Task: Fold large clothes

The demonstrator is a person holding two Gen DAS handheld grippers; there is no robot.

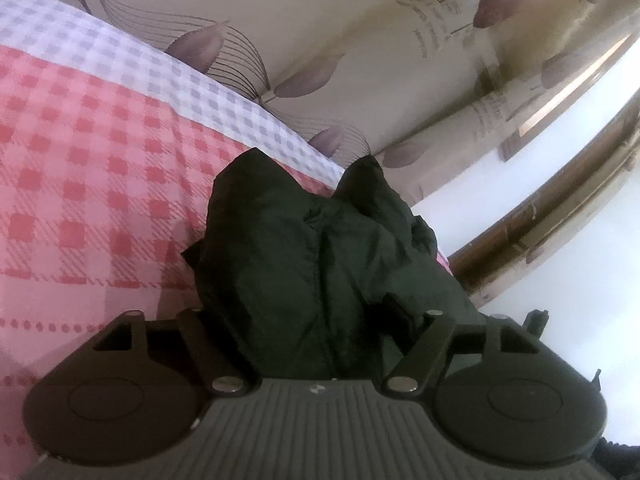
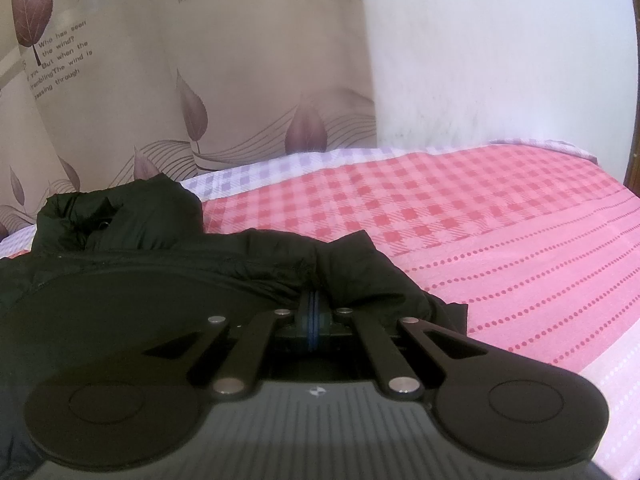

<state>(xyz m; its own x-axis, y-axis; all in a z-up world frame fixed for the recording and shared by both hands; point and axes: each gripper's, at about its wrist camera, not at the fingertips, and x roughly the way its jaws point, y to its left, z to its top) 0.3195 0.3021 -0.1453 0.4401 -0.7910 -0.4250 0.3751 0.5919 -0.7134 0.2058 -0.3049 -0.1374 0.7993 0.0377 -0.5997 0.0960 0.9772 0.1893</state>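
This is a bedroom in a home. A bed (image 2: 480, 216) with a pink and red checked sheet spreads out ahead of the jaws. Behind it hangs a tan curtain (image 2: 224, 72) with purple leaves and printed words. A white wall (image 2: 500, 60) stands beside the curtain.

black jacket (image 2: 160, 248), bedsheet (image 2: 460, 216) was pink-and-red checked with dotted stripes, lilac-white check border, beige curtain (image 2: 160, 80) had mauve leaf print, white wall (image 2: 500, 48)
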